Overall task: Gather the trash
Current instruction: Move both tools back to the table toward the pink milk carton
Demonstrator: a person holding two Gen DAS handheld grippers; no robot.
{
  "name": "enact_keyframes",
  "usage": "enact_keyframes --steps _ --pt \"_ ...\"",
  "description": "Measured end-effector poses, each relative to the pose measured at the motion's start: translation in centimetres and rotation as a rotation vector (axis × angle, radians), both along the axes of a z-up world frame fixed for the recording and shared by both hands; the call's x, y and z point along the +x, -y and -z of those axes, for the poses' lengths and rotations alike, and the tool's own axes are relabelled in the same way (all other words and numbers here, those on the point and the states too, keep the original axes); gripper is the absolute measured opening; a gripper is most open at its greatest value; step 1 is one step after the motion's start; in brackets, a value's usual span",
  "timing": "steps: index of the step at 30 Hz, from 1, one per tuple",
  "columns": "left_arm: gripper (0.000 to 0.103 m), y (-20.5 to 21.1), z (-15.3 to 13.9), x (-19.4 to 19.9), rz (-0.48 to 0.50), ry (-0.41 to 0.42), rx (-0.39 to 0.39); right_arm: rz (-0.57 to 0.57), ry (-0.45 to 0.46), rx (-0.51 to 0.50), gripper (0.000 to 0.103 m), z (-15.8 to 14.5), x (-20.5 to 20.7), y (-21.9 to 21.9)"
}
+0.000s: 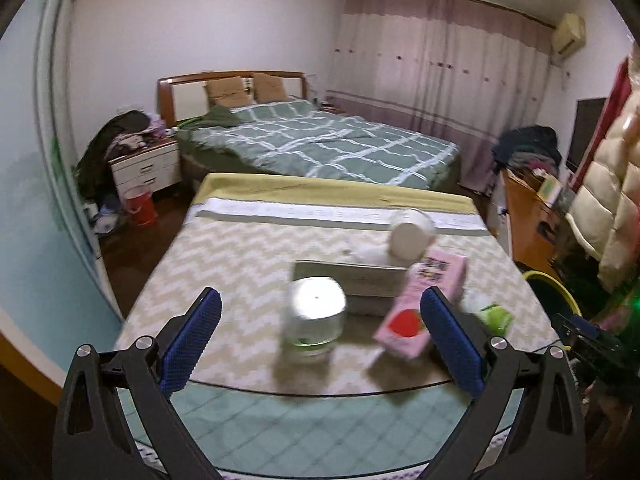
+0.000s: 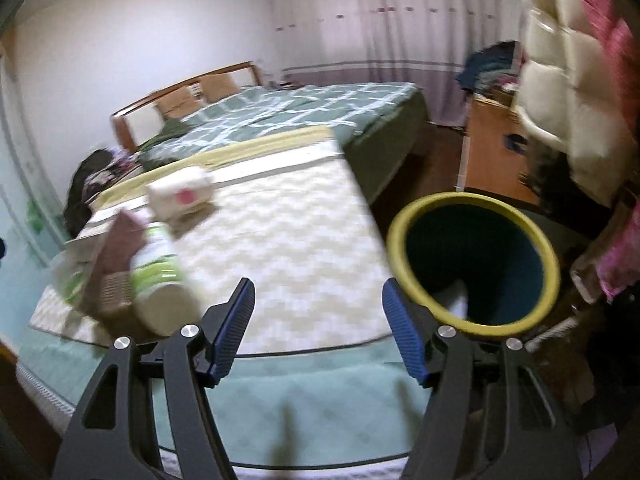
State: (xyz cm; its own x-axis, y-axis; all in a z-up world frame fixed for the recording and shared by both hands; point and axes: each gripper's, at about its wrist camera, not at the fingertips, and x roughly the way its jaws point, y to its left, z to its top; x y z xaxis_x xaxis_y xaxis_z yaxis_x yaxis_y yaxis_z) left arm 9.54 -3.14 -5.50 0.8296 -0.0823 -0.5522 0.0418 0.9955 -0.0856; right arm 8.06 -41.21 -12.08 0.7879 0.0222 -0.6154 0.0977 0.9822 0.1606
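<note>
Blue-padded fingers (image 1: 192,344) of our left gripper (image 1: 320,340) frame the near edge of the tabletop (image 1: 224,264), spread wide apart with nothing between them. Just beyond them stands a small clear cup (image 1: 315,312) with a foil lid and green at its base. To its right a pink strawberry carton (image 1: 420,308) leans tilted, its lower end just beside our right-hand finger pad. Behind both lies a flat grey box (image 1: 356,284), and past that a white cup (image 1: 411,234) on its side next to some crumpled white tissue (image 1: 368,254). A green-and-white wrapper (image 1: 490,314) sits right of the carton.

Our right gripper (image 2: 318,332) is also spread open and empty, hovering over the tabletop edge. The yellow-rimmed bin (image 2: 472,264) stands just beside the tabletop's right side, with something white (image 2: 456,300) inside it; motion blur keeps us from telling what. At the left of this view a green-and-white bottle (image 2: 160,276) lies blurred on the tabletop. A bed (image 1: 320,140) with a green checked cover stands behind.
</note>
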Motion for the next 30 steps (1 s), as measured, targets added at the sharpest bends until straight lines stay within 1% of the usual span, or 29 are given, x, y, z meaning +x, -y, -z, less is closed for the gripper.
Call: enact_keyframes --steps 4,7,10,12,14,19,21,23,27,29,30 --pt "0.098 -2.4 0.4 -0.5 -0.042 0.017 -0.003 -0.07 0.017 -0.022 0.063 -1.1 0.3 -3.6" --pt "0.098 -3.1 0.6 -0.8 -0.05 0.02 -0.003 -0.122 0.046 -0.026 0.063 -1.9 0.1 -6.2" --pt "0.098 -3.3 0.8 -0.9 -0.054 0.021 -0.007 -0.186 0.061 -0.054 0.063 -2.3 0.0 -9.1" --pt "0.098 -3.4 0.9 -0.9 -0.056 0.02 -0.009 -0.221 0.058 -0.067 0.063 -2.3 0.2 -10.6" --pt "0.098 -3.6 1.0 -0.8 -0.056 0.015 -0.012 -0.251 0.047 -0.076 0.06 -2.1 0.7 -11.9" --pt "0.098 -4.1 1.2 -0.8 -0.062 0.005 -0.012 -0.278 0.035 -0.095 0.057 -1.7 1.2 -13.7" --pt "0.098 -4.3 1.3 -0.7 -0.066 0.002 -0.012 -0.281 0.021 -0.118 0.053 -1.3 1.5 -14.1" --pt "0.098 -4.4 1.5 -0.6 -0.067 -0.004 -0.017 -0.28 0.006 -0.147 0.047 -0.7 1.6 -14.5" --pt "0.098 -4.4 1.9 -0.3 -0.06 -0.016 -0.018 -0.261 0.001 -0.202 0.041 0.0 1.8 -14.9" --pt "0.098 -4.2 2.0 -0.1 -0.057 -0.022 -0.02 -0.251 0.004 -0.226 0.03 0.0 1.8 -14.9" --pt "0.098 -4.1 2.1 -0.1 -0.055 -0.024 -0.021 -0.249 0.006 -0.233 0.028 0.1 1.8 -14.8"
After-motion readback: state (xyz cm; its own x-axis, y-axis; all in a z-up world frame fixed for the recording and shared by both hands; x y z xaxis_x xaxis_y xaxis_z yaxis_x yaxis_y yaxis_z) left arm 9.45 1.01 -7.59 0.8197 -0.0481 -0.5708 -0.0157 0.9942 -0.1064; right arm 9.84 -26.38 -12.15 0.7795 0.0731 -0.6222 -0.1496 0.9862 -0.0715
